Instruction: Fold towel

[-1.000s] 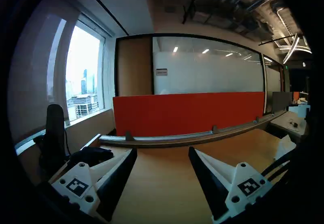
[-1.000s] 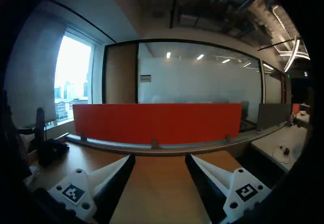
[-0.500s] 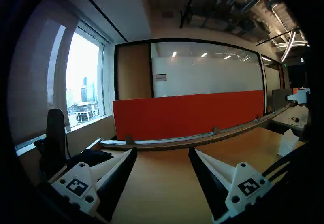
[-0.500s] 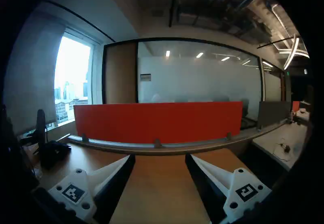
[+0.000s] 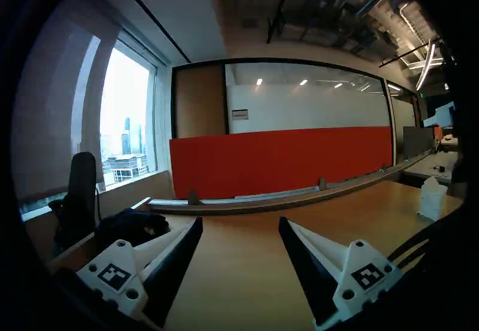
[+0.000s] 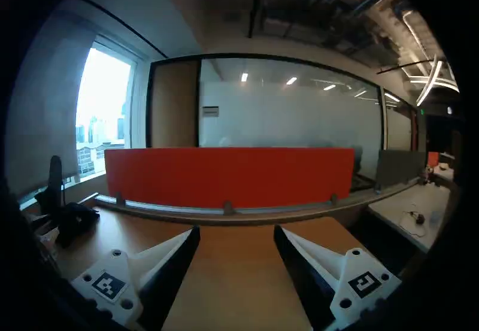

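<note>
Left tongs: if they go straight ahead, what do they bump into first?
Probably the orange divider at the far edge of the desk; the way there looks free. Depth is unclear.

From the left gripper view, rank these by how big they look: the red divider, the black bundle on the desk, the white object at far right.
Largest: red divider.
Next: black bundle.
Smallest: white object, but it sits at the warped fisheye edge, so the last two are unsure.

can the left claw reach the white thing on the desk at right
Probably, after a turn: the left claw is open and nothing on the desk stands between it and the white thing.
</note>
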Demonstrator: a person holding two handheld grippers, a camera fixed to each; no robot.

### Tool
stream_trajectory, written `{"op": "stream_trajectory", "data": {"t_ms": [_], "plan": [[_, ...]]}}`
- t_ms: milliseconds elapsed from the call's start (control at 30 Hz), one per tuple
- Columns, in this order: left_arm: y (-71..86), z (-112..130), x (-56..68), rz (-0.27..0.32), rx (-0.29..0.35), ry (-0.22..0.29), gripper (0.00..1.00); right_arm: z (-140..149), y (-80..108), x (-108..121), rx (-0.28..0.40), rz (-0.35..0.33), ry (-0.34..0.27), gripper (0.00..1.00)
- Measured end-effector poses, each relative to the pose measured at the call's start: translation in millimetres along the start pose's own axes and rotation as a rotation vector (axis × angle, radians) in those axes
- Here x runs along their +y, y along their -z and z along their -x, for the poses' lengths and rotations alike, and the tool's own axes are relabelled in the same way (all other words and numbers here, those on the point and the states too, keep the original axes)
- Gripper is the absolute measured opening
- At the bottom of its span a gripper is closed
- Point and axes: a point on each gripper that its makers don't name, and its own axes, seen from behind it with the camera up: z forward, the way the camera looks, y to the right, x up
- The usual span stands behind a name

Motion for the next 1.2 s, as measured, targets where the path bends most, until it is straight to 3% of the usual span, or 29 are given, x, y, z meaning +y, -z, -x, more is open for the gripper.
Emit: {"op": "stream_trajectory", "data": {"t_ms": [600,1200], "plan": [[-2.3,66.6,0.4,-0.039,0.017,0.037,0.94,39.8,-21.3,-33.7,-0.022,-0.038,0.055,0.95],[-1.0,96.1,-2.0,-0.071,0.019,0.032,0.94,57.9,-24.5,-23.5,-0.026,-0.038,0.061,0.96]]}}
